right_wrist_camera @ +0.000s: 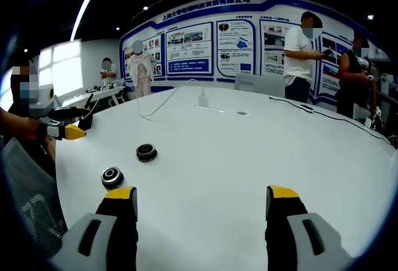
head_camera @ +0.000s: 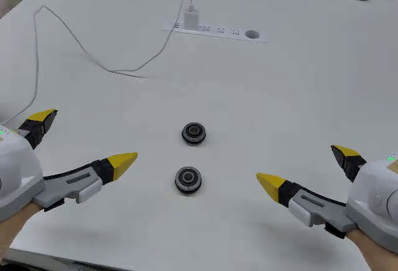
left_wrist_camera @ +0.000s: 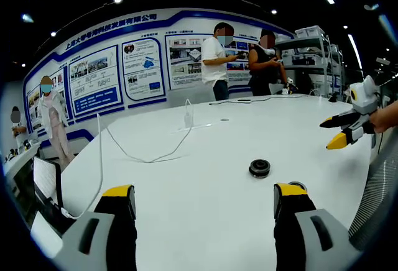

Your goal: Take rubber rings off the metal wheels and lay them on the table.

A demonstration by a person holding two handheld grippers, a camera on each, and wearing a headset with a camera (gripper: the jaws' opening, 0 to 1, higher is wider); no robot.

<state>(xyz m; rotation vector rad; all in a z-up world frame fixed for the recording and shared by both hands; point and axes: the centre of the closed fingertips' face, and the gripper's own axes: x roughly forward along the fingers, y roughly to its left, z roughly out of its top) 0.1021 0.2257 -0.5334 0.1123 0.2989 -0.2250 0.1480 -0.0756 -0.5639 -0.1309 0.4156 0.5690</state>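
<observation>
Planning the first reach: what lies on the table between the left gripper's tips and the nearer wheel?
Nothing: in the head view the stretch from the left gripper to the nearer wheel is bare white table.

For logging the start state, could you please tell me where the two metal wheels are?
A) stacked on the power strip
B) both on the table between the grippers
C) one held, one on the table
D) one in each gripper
B: the near wheel and the far wheel lie apart on the table, with the left gripper and right gripper open and holding nothing.
</observation>
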